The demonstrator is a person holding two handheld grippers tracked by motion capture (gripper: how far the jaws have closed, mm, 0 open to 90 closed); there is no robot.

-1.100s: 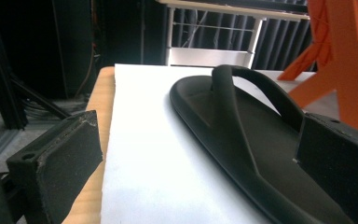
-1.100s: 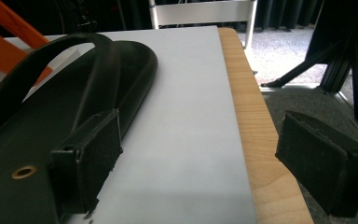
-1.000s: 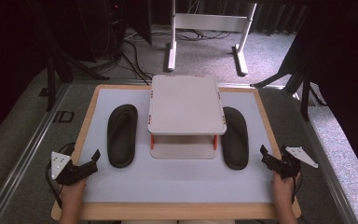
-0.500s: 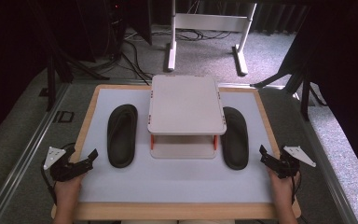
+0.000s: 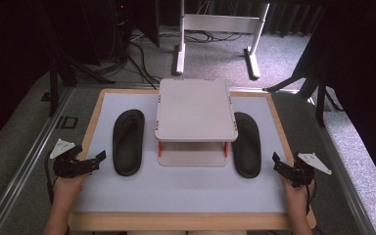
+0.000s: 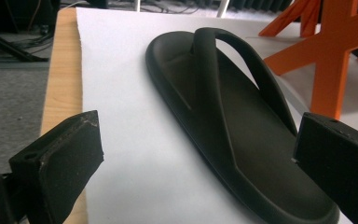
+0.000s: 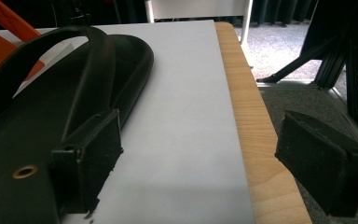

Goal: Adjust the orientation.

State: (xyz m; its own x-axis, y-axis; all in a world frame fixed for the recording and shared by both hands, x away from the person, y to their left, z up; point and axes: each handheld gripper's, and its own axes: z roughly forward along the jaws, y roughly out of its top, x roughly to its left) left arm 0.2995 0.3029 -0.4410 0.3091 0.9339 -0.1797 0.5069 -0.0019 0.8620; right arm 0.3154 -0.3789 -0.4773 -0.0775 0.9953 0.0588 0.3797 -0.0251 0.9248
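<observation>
Black foam-padded jaws stand wide apart on both tools: the left gripper [image 5: 97, 158] sits near the left flip-flop's [image 5: 128, 141] heel, the right gripper [image 5: 277, 162] just right of the right flip-flop [image 5: 246, 144]. Both sandals lie flat on the white mat [image 5: 186, 188], flanking the two-tier stand [image 5: 196, 110] with orange legs farther back. Pinching only the soft strap could let a sandal swing, or knock the stand.

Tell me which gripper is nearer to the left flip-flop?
Left. The left gripper sits just beside the left flip-flop, near its heel end; the right gripper is across the table, beyond the white stand.
</observation>
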